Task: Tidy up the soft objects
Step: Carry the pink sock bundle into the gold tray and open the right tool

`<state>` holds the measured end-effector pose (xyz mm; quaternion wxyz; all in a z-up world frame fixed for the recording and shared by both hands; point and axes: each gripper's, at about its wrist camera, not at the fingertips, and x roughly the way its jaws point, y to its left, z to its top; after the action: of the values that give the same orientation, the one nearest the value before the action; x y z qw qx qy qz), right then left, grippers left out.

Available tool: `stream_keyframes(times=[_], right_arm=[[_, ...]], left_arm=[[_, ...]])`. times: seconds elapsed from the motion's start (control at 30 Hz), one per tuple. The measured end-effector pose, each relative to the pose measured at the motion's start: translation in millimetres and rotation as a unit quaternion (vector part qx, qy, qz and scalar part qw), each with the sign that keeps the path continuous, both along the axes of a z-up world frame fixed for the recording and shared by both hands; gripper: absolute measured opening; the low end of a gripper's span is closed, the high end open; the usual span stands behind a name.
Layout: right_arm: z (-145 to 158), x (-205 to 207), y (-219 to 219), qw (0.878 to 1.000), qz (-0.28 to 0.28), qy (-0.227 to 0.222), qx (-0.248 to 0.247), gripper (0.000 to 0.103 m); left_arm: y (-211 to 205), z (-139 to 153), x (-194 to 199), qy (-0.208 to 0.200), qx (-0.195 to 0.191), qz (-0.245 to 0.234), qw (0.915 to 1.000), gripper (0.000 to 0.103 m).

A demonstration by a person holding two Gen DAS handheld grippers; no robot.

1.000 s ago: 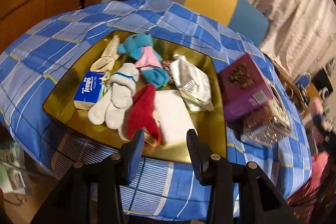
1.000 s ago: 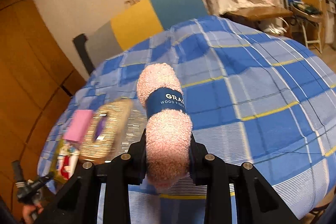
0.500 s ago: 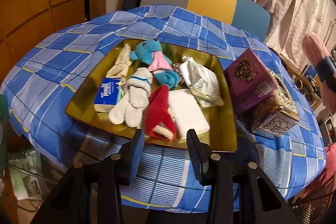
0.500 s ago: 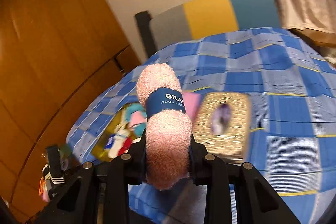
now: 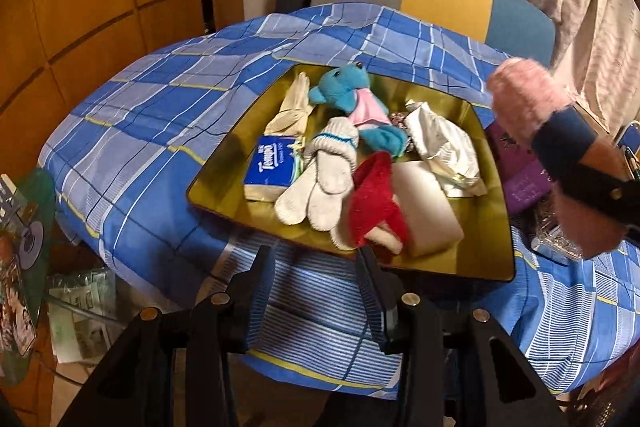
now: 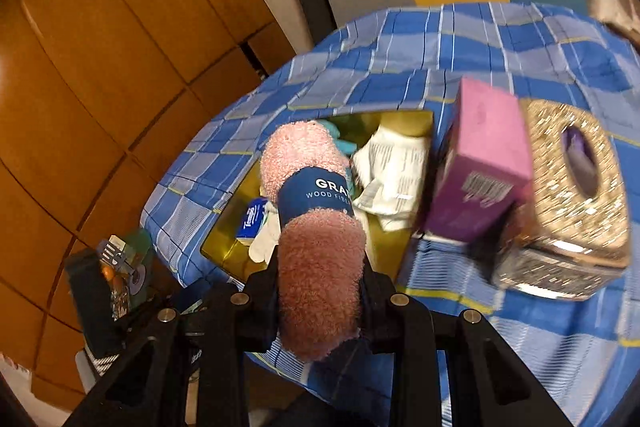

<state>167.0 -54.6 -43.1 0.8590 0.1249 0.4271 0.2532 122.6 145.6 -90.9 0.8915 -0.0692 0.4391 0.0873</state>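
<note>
Right tongs clenched on a pink fluffy towel roll with navy band, held beside the gold tray's right edge, left tongs released, empty, before the checked tabletop

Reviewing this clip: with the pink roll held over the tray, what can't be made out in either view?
- Right wrist view: the pink roll in the right gripper hides most of the tray; its label is cut off by its curve.
- Right wrist view: the glitter box is motion-blurred.
- Left wrist view: the roll hides most of the purple box.
- Left gripper: nothing between its fingers.
</note>
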Motion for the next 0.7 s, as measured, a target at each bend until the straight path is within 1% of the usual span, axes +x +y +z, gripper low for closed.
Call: stream_keyframes(times=[0.2, 0.37, 0.47, 0.57, 0.7], right_arm=[[-13, 9, 17, 1.000, -0.015, 0.016, -0.018, 0.032], [-22, 26, 33, 0.998, -0.015, 0.016, -0.056, 0.032], [-26, 40, 47, 0.997, 0.002, 0.017, -0.077, 0.032], [-29, 53, 63, 0.994, 0.031, 0.008, -0.103, 0.032], [-34, 73, 84, 0.987, 0.066, 0.003, -0.149, 0.032]], left_arm=[[9, 2, -7, -0.004, 0.009, 0.022, 0.9997, 0.042], [14, 8, -9, -0.016, 0.022, 0.039, 0.9989, 0.042], [18, 12, -11, -0.023, 0.030, 0.048, 0.9981, 0.042], [20, 13, -12, -0.026, 0.031, 0.053, 0.9977, 0.042], [22, 11, -12, -0.023, 0.028, 0.058, 0.9977, 0.042]])
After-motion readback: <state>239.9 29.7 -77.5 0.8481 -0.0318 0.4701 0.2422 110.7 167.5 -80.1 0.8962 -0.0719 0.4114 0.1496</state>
